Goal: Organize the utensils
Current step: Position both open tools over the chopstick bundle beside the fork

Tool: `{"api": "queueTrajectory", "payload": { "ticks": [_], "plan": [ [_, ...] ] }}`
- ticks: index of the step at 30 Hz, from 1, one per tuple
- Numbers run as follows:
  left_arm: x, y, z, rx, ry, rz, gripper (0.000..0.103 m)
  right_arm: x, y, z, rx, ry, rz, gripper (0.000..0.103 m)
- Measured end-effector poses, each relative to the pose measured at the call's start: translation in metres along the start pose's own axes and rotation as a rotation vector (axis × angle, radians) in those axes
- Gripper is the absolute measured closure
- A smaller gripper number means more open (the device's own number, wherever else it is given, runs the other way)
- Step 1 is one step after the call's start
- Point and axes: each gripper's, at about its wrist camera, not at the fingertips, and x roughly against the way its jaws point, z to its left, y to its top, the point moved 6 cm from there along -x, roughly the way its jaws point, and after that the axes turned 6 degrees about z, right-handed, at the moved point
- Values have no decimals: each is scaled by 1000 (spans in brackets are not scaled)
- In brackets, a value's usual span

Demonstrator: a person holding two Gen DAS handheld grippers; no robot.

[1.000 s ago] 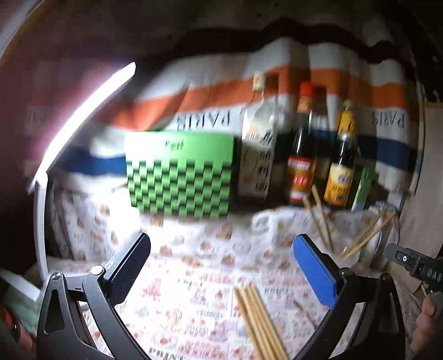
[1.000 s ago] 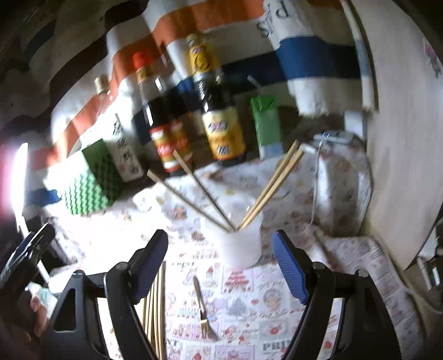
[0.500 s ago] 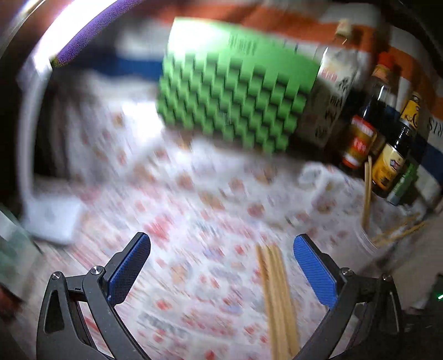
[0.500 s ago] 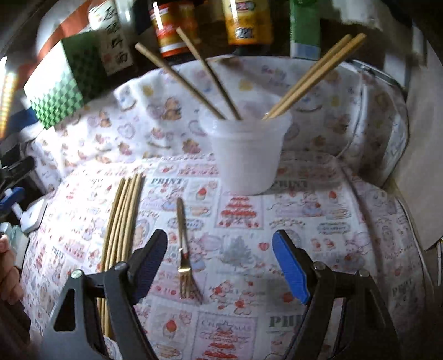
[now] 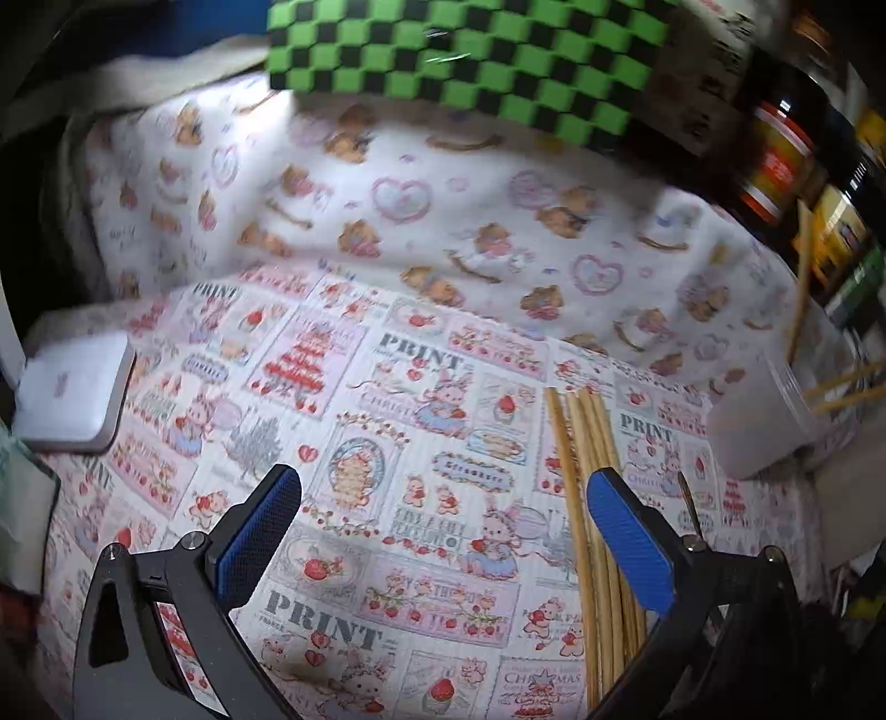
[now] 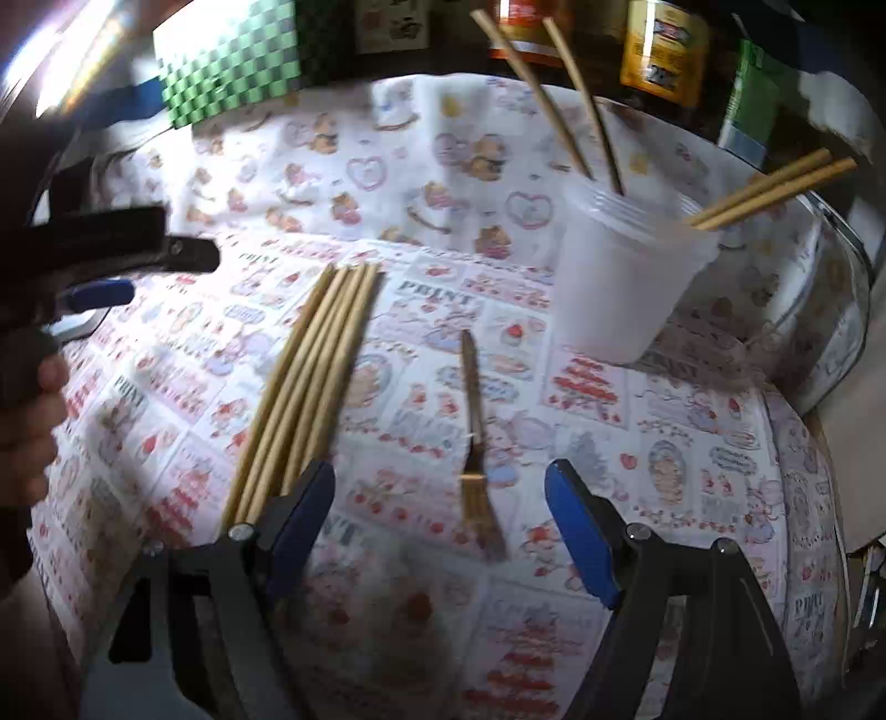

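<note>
A bundle of wooden chopsticks (image 5: 587, 498) lies flat on the printed cloth; it also shows in the right wrist view (image 6: 310, 382). A small gold fork (image 6: 476, 437) lies to its right, tines toward me. A white plastic cup (image 6: 626, 277) holds several chopsticks; it sits at the right edge of the left wrist view (image 5: 758, 415). My left gripper (image 5: 443, 531) is open and empty, low over the cloth, its right finger over the bundle. My right gripper (image 6: 440, 526) is open and empty, with the fork's tines between its fingers.
A green checkered box (image 5: 470, 55) and sauce bottles (image 6: 664, 50) stand along the back. A white flat device (image 5: 72, 393) lies at the left. A green carton (image 6: 747, 99) stands behind the cup. The left gripper and hand appear at the left of the right wrist view (image 6: 111, 249).
Both grippers have tilted down and come closer to the cloth. The left now sits over the chopstick bundle, the right over the fork. Both stay open.
</note>
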Motion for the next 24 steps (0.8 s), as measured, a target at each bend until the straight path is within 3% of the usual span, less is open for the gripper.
{"api": "queueTrajectory", "payload": {
  "ticks": [12,24],
  "plan": [
    [-15,-11,2,68,-88,135,1,-11,-6,15,94,-28,29,27],
    [-9,-10,6,84,-101,124,1,-8,-7,21,120,-7,24,27]
  ]
}}
